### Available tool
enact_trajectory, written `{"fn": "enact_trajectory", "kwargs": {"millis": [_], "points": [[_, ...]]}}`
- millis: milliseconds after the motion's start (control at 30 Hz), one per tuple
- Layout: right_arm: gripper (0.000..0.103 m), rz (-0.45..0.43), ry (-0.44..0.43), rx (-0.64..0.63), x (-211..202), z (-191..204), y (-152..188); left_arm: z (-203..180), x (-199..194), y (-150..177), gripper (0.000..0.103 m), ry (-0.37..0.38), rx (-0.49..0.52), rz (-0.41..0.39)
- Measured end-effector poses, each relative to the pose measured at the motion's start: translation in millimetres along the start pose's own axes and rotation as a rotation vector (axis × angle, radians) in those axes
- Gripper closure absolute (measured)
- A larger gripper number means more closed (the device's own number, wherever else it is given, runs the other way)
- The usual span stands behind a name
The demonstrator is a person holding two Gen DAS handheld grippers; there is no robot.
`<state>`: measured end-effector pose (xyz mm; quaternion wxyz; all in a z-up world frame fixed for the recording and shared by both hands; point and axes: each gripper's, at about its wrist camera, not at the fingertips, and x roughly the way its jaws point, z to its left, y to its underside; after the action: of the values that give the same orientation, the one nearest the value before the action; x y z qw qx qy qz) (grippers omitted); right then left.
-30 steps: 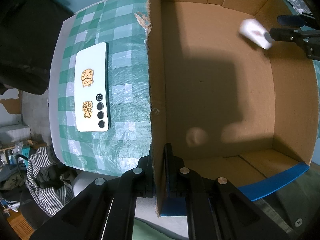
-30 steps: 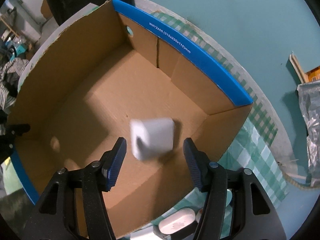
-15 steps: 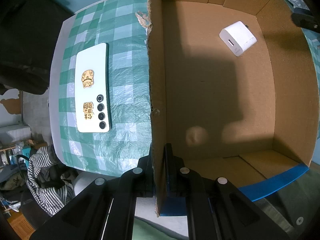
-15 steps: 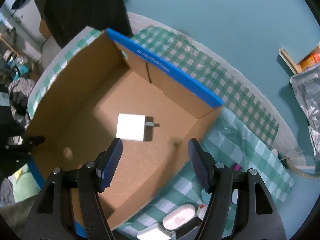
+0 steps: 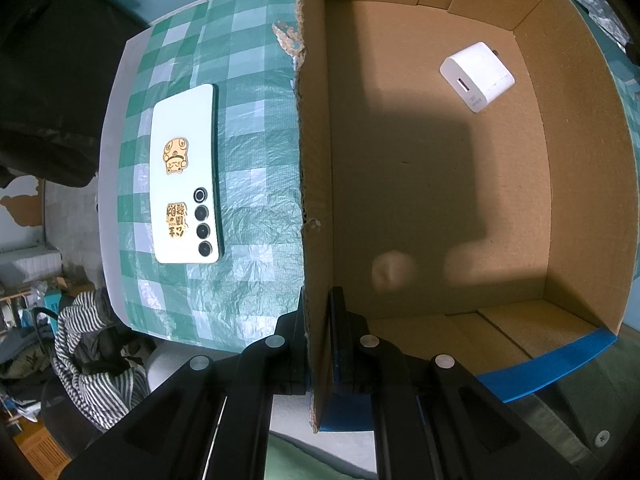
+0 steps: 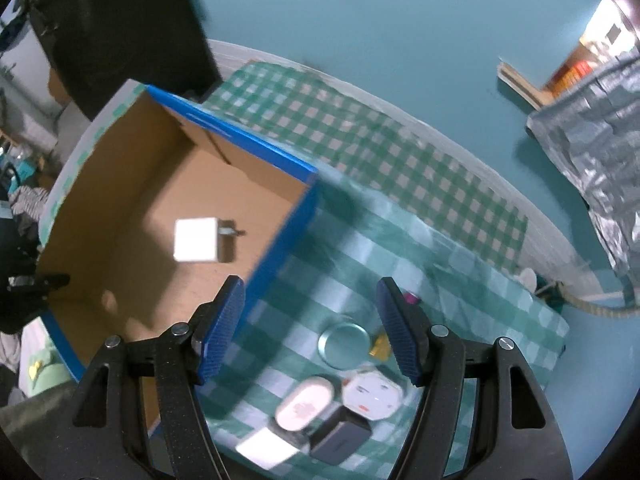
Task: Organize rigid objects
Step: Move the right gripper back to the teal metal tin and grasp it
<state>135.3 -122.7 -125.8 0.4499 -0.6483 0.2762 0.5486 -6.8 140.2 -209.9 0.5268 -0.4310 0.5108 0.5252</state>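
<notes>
Checked cloth (image 6: 400, 168) bears the box (image 6: 256, 152), charger (image 6: 196, 240) inside; left claw (image 5: 320, 340) pinches its wall while the empty right claw (image 6: 310, 328), jaws apart, hangs nearer the clutter (image 6: 332, 408) just below its tips.

- It looks like a lived-in room of a home, with teal walls (image 6: 400, 20).
- A green checked tablecloth (image 6: 400, 168) covers the table.
- Striped clothes (image 5: 92, 352) lie in a heap beside it.
</notes>
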Motion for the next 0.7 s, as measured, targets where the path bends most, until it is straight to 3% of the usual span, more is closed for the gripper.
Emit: {"fn": "enact_trajectory", "kwargs": {"millis": [267,700], "points": [[0.034,0.055,0.020,0.053,15,-28,17,-2,0,0,0.096,-0.006,0.004,0.003],[0.034,0.160,-0.001,0.050,58,-28,41,-6,-3,0,0.096,-0.008,0.006,0.008]]}}
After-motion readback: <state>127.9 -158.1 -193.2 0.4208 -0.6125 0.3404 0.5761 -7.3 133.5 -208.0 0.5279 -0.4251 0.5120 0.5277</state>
